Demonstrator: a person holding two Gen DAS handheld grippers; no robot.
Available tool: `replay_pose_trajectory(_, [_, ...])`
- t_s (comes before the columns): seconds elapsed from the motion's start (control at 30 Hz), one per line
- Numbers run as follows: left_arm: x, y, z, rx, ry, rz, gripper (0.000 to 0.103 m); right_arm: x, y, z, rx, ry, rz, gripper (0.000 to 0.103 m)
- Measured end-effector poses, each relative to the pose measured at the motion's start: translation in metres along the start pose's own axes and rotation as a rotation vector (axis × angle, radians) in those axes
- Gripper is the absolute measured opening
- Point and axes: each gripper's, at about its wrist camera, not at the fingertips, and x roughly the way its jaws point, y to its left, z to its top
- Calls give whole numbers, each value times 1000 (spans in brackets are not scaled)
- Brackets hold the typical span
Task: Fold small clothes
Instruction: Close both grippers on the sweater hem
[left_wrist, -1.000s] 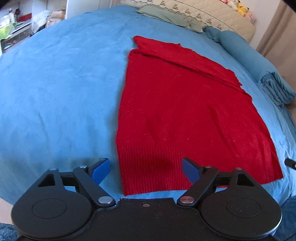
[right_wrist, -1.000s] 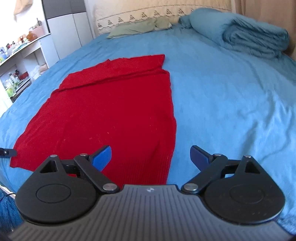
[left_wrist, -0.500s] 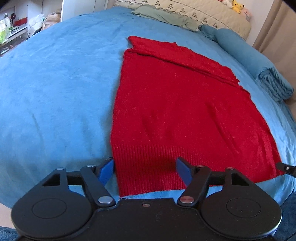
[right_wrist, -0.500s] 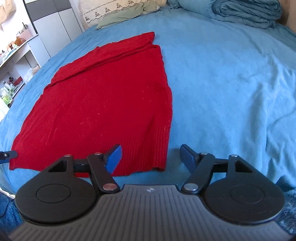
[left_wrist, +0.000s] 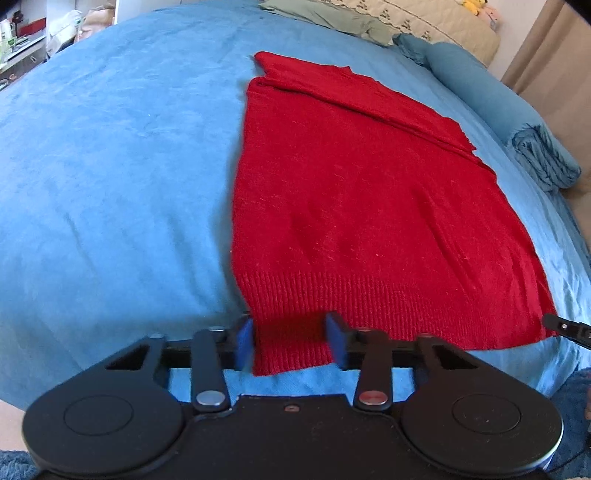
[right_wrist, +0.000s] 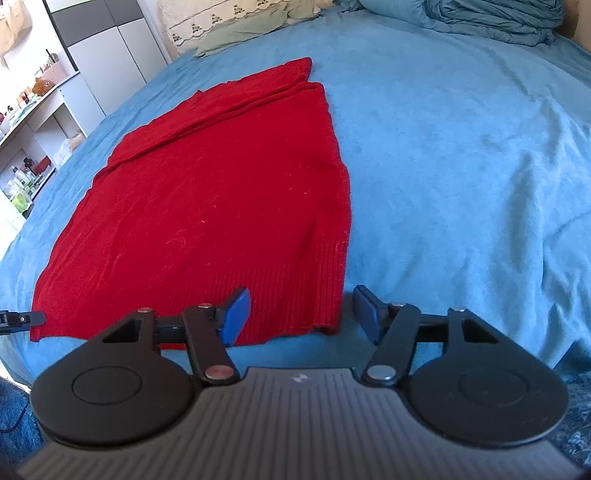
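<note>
A red knit sweater (left_wrist: 354, 206) lies flat on a blue bedspread (left_wrist: 110, 184), ribbed hem at six o'clock, folded-in top edge toward twelve. The left gripper (left_wrist: 291, 341) straddles the hem's near-left corner and the right gripper (right_wrist: 301, 314) the near-right corner, both sets of blue-padded fingers apart, neither clamped. The step appears to be the hem pickup; next, each must close on soft, stretchy ribbing without bunching the velvety cover beneath. A rolled blue duvet (left_wrist: 517, 122) lies at two o'clock.
</note>
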Motion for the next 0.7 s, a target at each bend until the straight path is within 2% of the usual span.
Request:
replay_pose_trajectory(0.03, [-1,-1,0,1,3,3,25,0,1,0,-3,1,-1,71])
replay_pose_trajectory(0.13, [-4,-2,-2,2,5,16,11,2,2,0,-12,4,1,58])
replay_pose_trajectory(0.23, [-8,-5,-3,10,-4,28,8,3,2,0,-10,9,-11,44])
replay_pose_trajectory(0.27, [-8,-5,-2,11,-7,32,8,3,1,0,-4,10,-10,31])
replay_pose_trajectory(0.3, [-10,-5,-2,11,-10,34,7,3,0,0,3,12,-4,24])
replay_pose_trajectory(0.5, [-35,-12,6,17,-75,36,7,-10,-1,7,22,-26,15,21])
replay_pose_trajectory(0.7, [-69,-23,28,26,-170,2,6,-34,-2,27,60,-69,79,21])
